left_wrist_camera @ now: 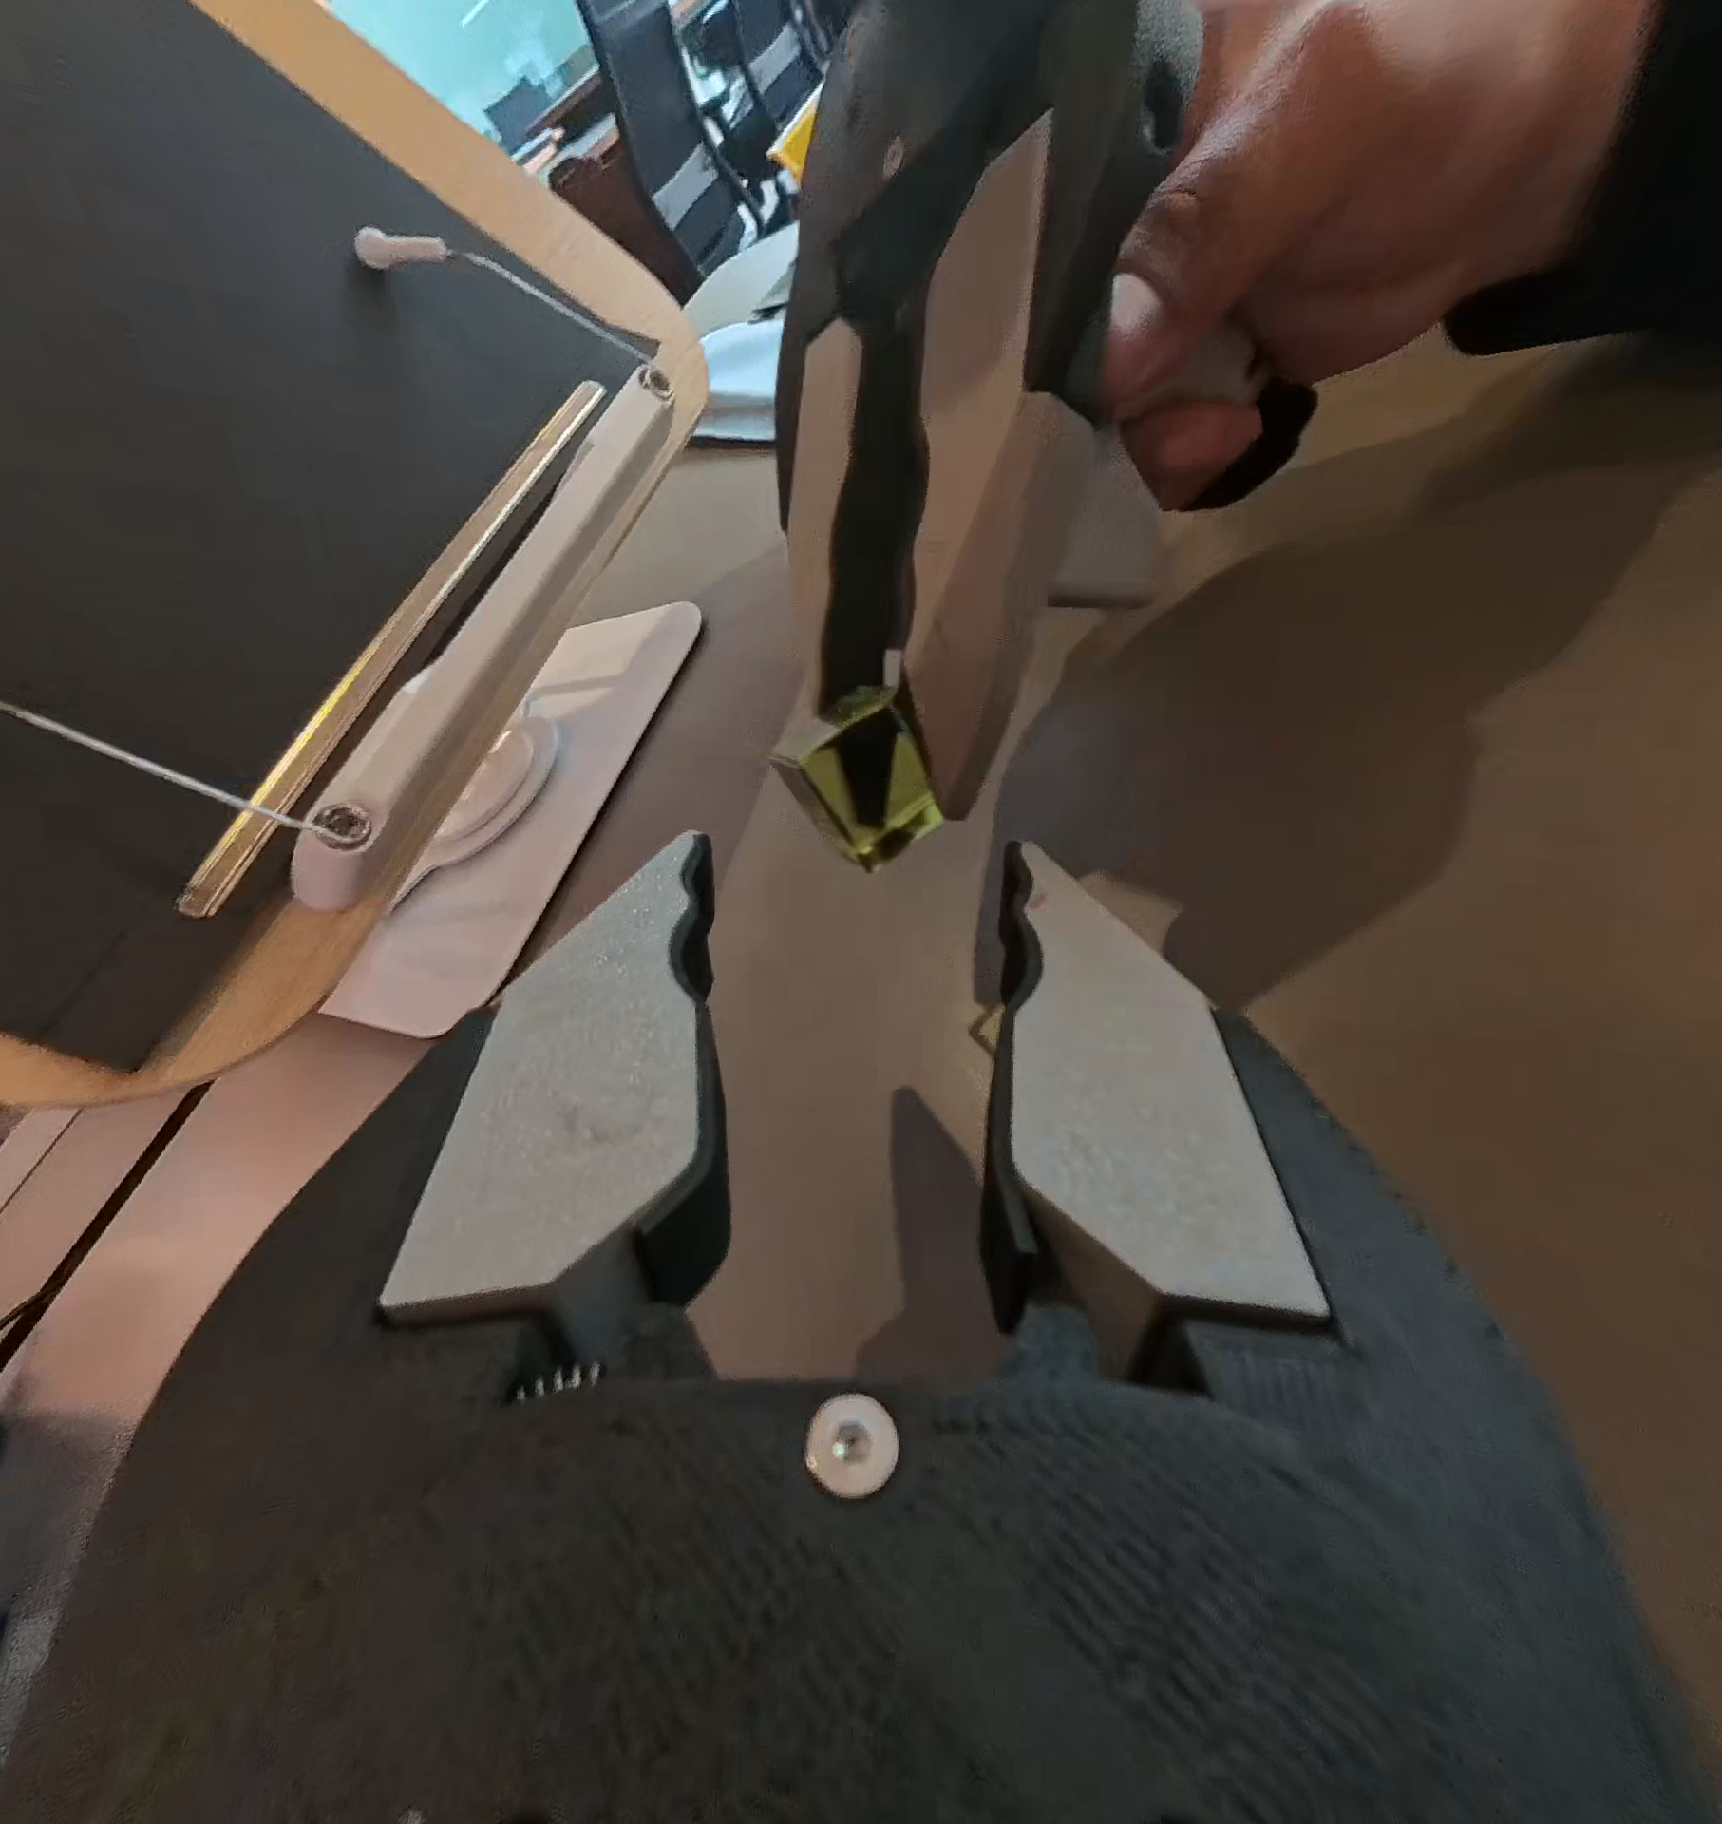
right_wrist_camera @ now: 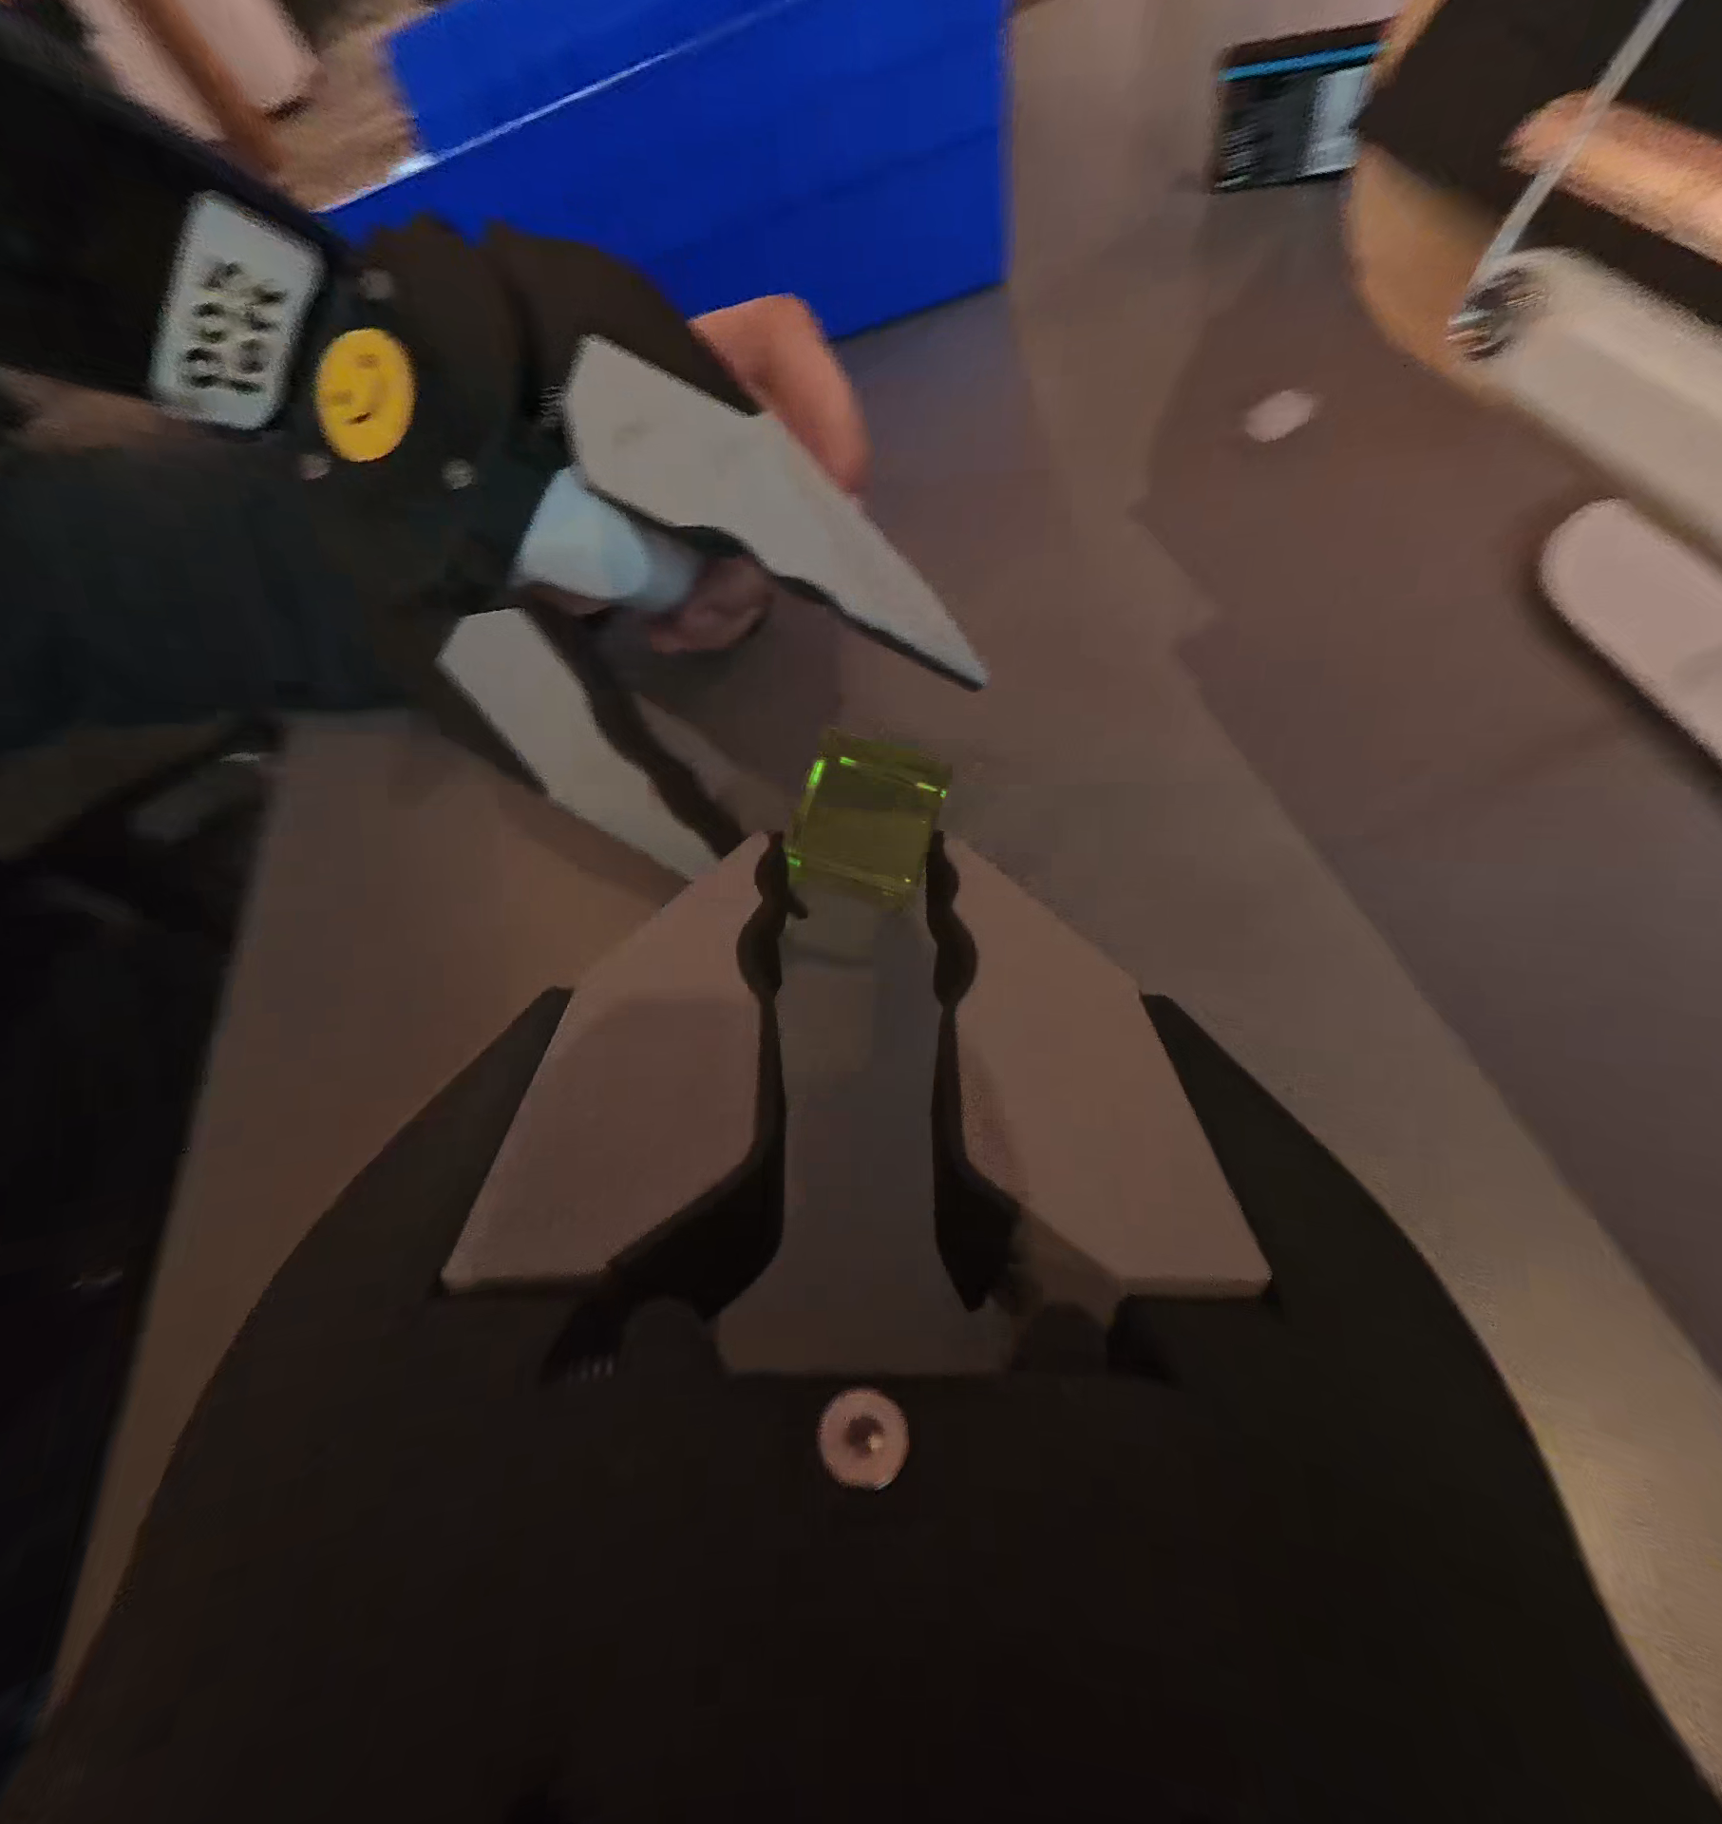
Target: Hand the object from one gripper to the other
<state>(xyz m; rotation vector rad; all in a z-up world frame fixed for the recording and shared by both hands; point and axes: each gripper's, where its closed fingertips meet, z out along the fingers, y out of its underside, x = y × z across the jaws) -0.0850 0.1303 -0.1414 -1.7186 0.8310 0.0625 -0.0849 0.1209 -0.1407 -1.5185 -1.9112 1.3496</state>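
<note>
A small clear yellow-green cube is pinched at the tips of my right gripper, which comes down from above in the left wrist view. My left gripper is open, and the cube hangs just beyond its fingertips without touching them. In the right wrist view my right gripper is shut on the cube. The left gripper reaches in from the left with its fingers spread above and below the cube. All of this is held above the brown table.
A black board with a wooden rim on a white stand is close on the left. A person's hand holds the right gripper. A blue box stands at the table's far side, and a dark label card farther right. Only a small space, under 4 cm, lies between the two pairs of fingers. The dark label card lies around 30 centimetres away from my left fingertips.
</note>
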